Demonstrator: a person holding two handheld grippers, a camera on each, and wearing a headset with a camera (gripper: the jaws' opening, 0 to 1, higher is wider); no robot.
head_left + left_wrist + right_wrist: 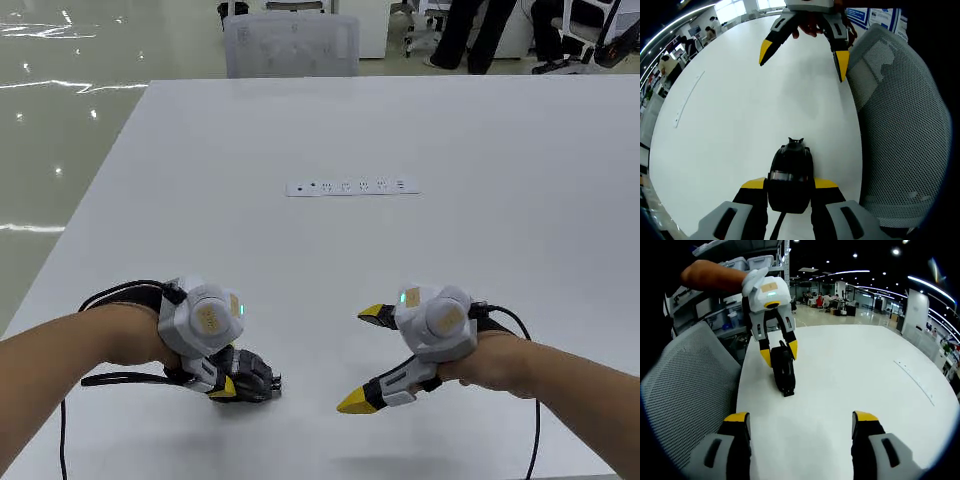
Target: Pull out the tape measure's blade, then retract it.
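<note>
A black tape measure (791, 172) rests on the white table (330, 240) with its blade drawn in. My left gripper (789, 184) is shut on its case, yellow fingertips on either side. In the head view the left gripper (232, 385) sits at the near left with the tape measure (255, 378) in it. From the right gripper view the tape measure (782, 367) stands on edge, pinched by the left gripper (779, 354). My right gripper (366, 358) is open with nothing between its fingers, a short way right of the tape measure. It also appears as the right gripper (799, 422) and again as the right gripper (801, 55).
A white power strip (352, 186) lies in the middle of the table. A grey mesh chair (290, 45) stands at the far edge, and another mesh chair (900, 125) is beside the near edge. People sit in the background.
</note>
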